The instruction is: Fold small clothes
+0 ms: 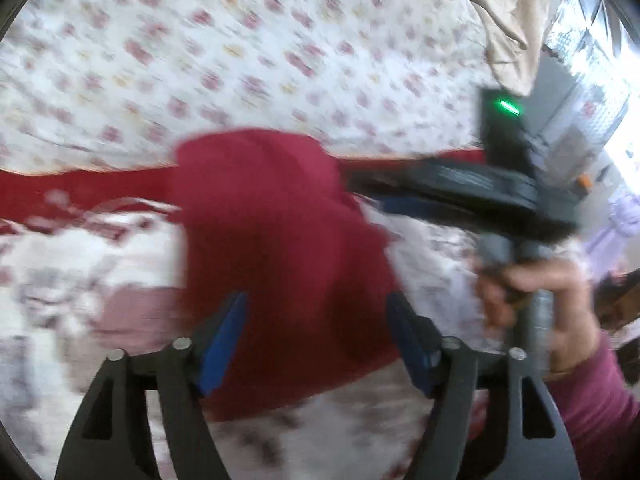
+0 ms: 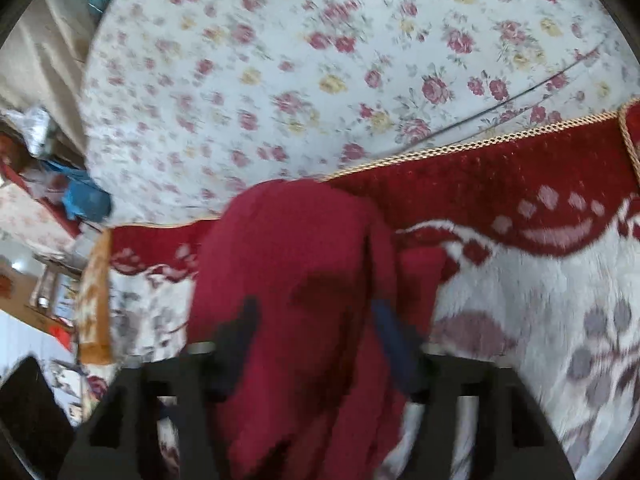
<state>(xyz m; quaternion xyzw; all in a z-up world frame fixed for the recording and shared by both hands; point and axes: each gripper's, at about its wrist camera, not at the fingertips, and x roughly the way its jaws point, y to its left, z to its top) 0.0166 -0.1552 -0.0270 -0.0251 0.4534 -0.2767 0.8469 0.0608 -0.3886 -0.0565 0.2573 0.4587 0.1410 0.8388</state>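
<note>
Crimson cloth (image 1: 280,248) is seen bunched on a blanket (image 1: 80,280), and it serves as the landmark for everything else. The blanket is white with red and grey figures and a broad red border (image 2: 520,184) edged in gold braid (image 2: 460,148). The far end of the cloth lies on that border, and its bulk is spread over the white part nearer the cameras. Beyond the cloth, past the braid, a flowered sheet (image 2: 320,60) is shown across the upper half of both views.

In the left wrist view the left gripper (image 1: 318,320) is held over the near end of the cloth. Its blue fingers (image 1: 228,332) are parted wide, one at each side of the cloth, and no pad is seen pressing on it; nothing is gripped.

In the right wrist view the right gripper (image 2: 316,332) is likewise placed over the near end of the cloth. Its fingers (image 2: 240,332) are spread wide, the cloth is seen between and under them, and no clamping is shown, though the picture is blurred.

To the right of the cloth in the left wrist view, the right gripper's body, lit by a green lamp (image 1: 508,108), is held by a hand (image 1: 532,304) in a magenta sleeve (image 1: 600,412). A beige curtain (image 1: 508,20) is seen beyond it. Left of the cloth in the right wrist view, an orange-patterned strip (image 2: 96,304) and a blue bag (image 2: 86,200) are seen.
</note>
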